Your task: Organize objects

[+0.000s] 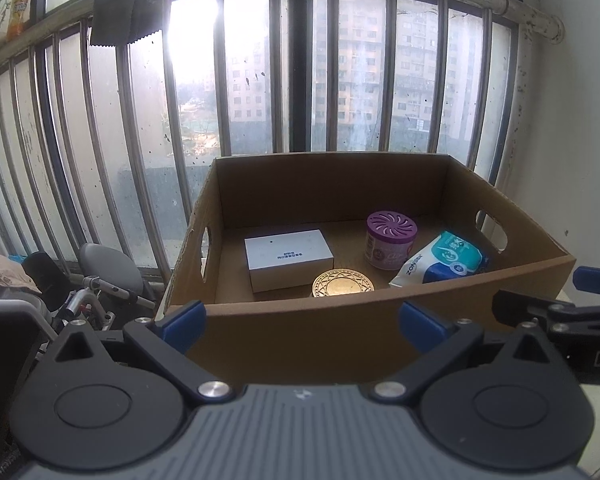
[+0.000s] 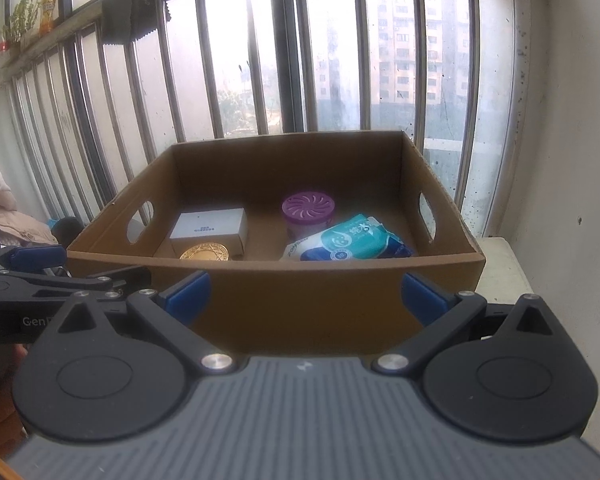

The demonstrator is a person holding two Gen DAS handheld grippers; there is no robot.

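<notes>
Box edges: the cardboard box (image 1: 380, 332) is open-topped, its near wall directly in front of both cameras; handle cut-outs in its left and right walls; its far wall stands close to the barred window (image 1: 260, 80).
Open room: bare box floor lies between the white carton (image 1: 288, 258) and the purple-lidded jar (image 1: 391, 240), and behind them toward the far wall; a white wall (image 2: 572, 160) is close on the right.
Left hand-held gripper (image 1: 302, 320): fingers spread wide, nothing between them, blue pads just short of the near wall.
Right hand-held gripper (image 2: 306, 294): likewise wide apart, holding nothing, facing the same wall; it sits beside the left one.
White carton: flat in the left half, long axis left to right.
Gold round tin (image 1: 343, 283): lying flat, just beside the carton's front, near the near wall.
Purple-lidded jar: upright, right of centre.
Wipes pack (image 1: 444, 258): right half, tilted, touching the jar, long axis running from the near wall toward the right wall.
</notes>
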